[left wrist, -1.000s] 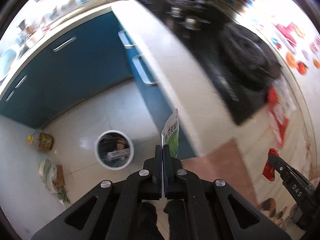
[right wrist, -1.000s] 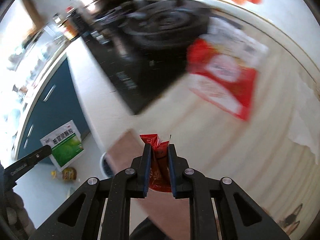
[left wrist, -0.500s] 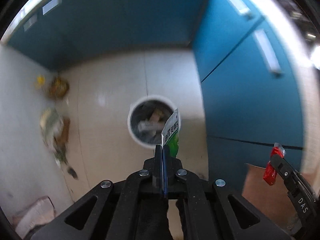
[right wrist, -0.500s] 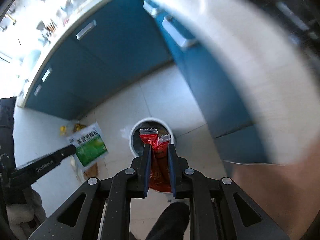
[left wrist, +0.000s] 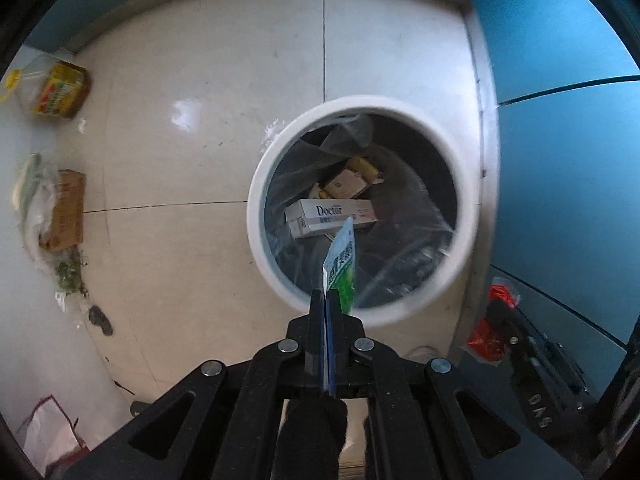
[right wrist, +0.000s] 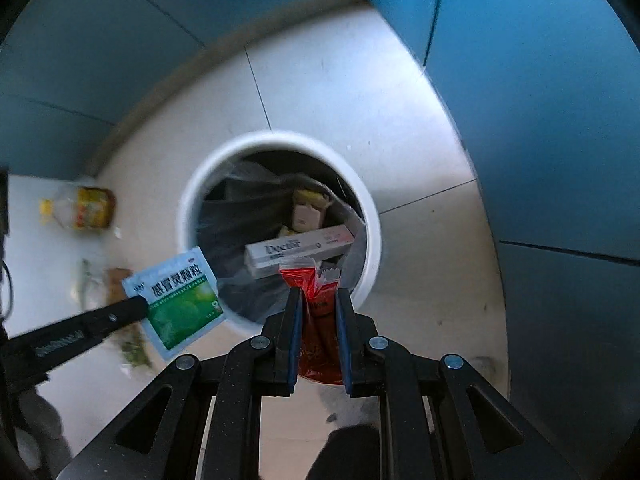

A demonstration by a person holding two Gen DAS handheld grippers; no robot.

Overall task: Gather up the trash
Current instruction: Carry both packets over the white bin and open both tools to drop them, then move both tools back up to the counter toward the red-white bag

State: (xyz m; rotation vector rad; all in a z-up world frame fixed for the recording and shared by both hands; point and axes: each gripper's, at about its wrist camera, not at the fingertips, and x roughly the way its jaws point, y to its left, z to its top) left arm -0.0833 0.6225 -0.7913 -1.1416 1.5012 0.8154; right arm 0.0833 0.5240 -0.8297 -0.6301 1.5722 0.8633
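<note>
Over the round white plastic bin [left wrist: 360, 216] by the blue cabinets | my left gripper [left wrist: 326, 308] pinched tight on a flat green-and-white sachet [left wrist: 340, 268] | right gripper [right wrist: 316, 308] nearly closed, clamping a crumpled red wrapper [right wrist: 312, 284] | both picked up, neither dropped yet, yellow bottle [left wrist: 60, 90] on the floor looks left to grab

Both hands have come down from the bench, and the trash bin [left wrist: 360, 112] now looks big and close

Two claws [left wrist: 325, 300] [right wrist: 316, 300], two sachets [left wrist: 340, 264] [right wrist: 316, 300], one bin [left wrist: 460, 160], one oil bottle [left wrist: 60, 90]
</note>
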